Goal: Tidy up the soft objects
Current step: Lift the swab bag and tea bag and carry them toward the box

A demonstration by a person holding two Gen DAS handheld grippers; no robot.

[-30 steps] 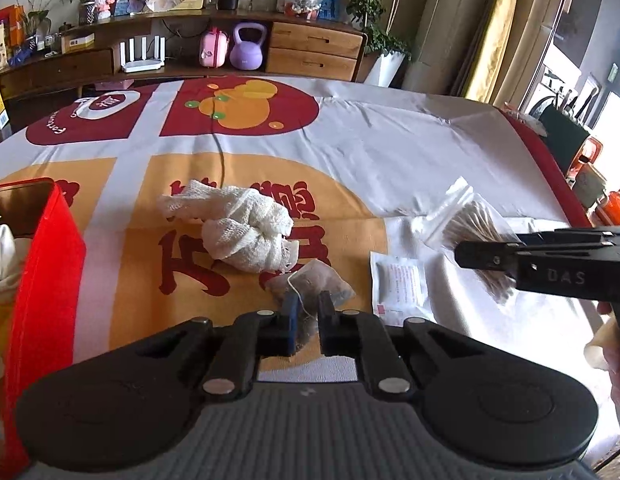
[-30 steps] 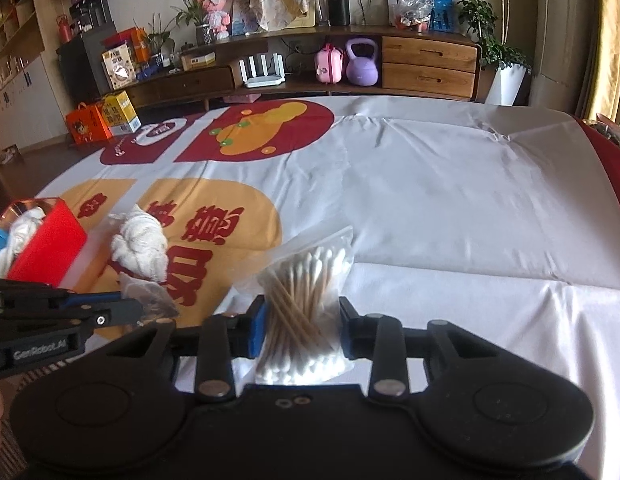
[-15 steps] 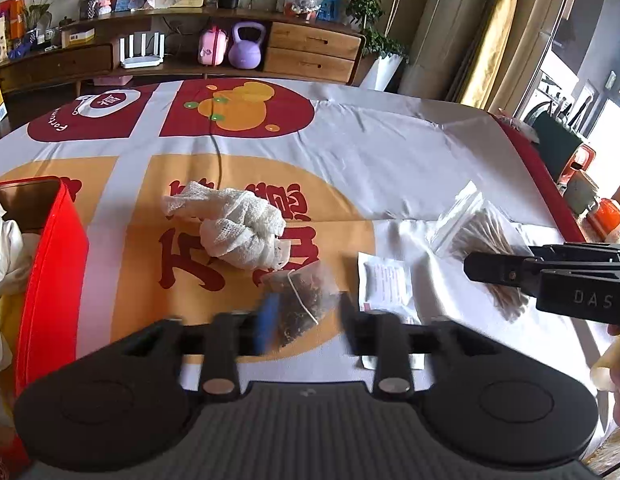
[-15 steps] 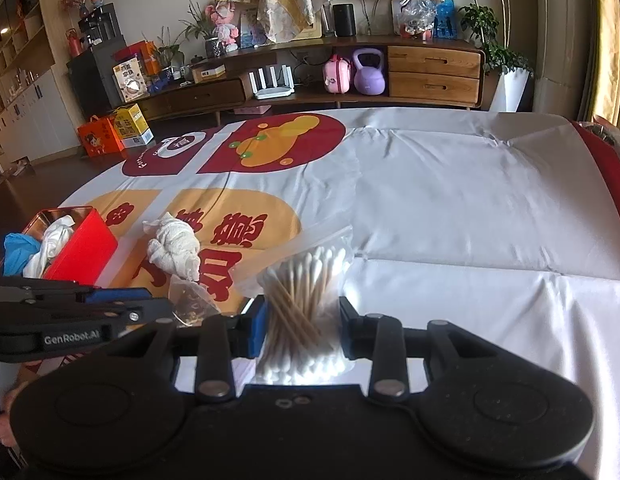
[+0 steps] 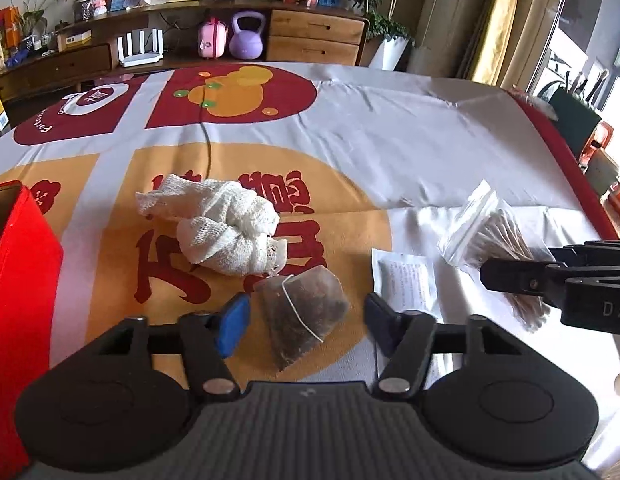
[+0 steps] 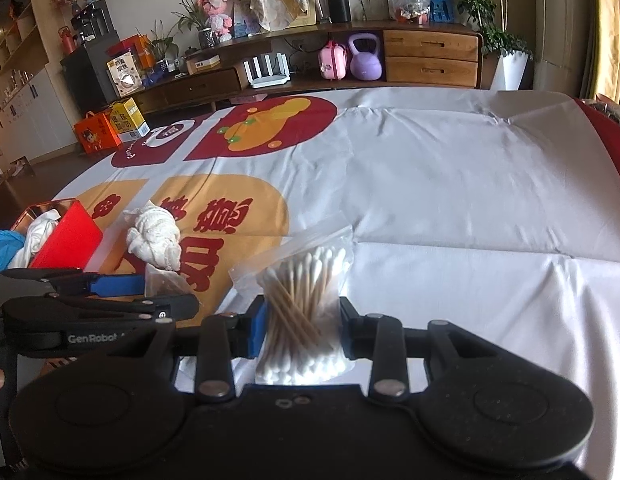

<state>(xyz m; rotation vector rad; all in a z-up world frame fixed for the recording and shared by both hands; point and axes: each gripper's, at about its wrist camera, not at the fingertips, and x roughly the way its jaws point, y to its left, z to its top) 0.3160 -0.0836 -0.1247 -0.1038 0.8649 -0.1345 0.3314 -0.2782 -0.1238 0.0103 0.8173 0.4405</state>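
Left gripper point(image 5: 306, 322), clamped on the tea bag point(image 5: 304, 312) a second ago, now spreads its fingers; right gripper point(image 6: 302, 330) still grasps the cotton swab bag point(image 6: 304, 312).

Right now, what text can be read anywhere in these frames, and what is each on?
"GenRobot": side of the left gripper.
"DA", cut off at the frame edge: side of the right gripper.
"For...": partial, red emblem on the tablecloth.
White sachet: print too small.
Large red characters on the tablecloth: not legible to me.

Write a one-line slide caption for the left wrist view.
Open left gripper around a tea bag on the printed cloth, gauze beyond, red box at left.
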